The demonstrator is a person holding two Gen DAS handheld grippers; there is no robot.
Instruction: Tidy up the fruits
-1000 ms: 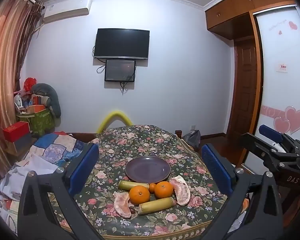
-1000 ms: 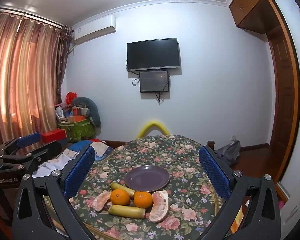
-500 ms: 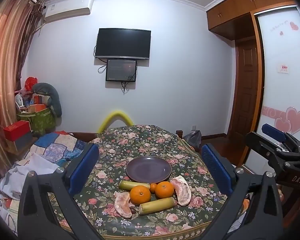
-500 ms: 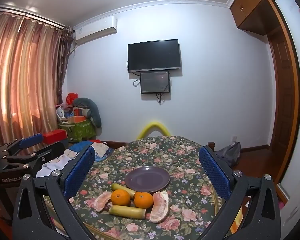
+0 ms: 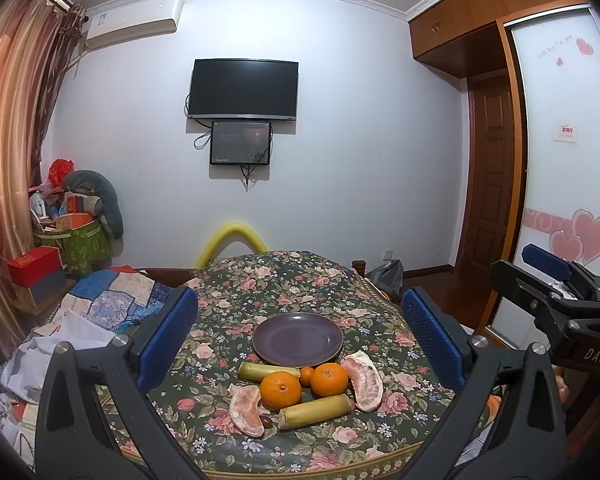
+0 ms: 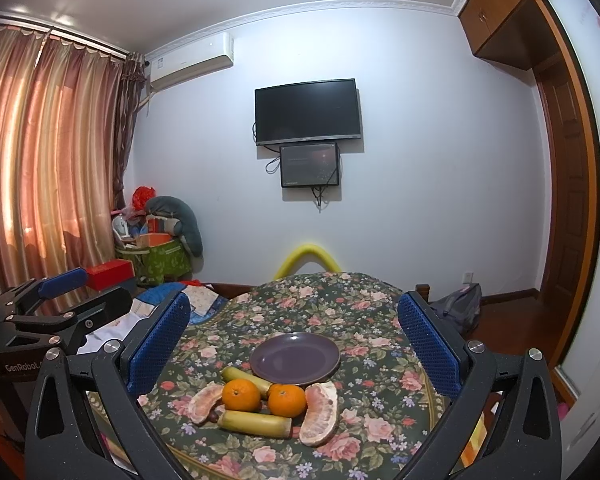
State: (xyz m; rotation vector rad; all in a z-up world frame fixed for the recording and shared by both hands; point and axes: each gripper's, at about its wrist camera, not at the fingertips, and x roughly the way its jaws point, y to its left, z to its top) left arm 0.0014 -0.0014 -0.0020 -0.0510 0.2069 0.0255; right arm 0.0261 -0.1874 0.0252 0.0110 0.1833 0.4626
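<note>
Fruit (image 5: 300,390) sits before an empty purple plate (image 5: 298,339); left gripper (image 5: 300,340) and right gripper (image 6: 294,344) both hover spread apart, holding nothing.

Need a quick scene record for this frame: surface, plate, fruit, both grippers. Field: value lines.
surface: table with floral cloth
plate: purple plate, nothing on it, behind the fruit
oranges: two, side by side; a smaller orange fruit between them, toward the plate
pomelo pieces: two peeled wedges, one at each end of the group
stalks: two yellow-green cut stalks, one next to the plate, one nearest the camera
left gripper: jaws open, holding nothing, above the table
right gripper: jaws open, holding nothing, above the table
</note>
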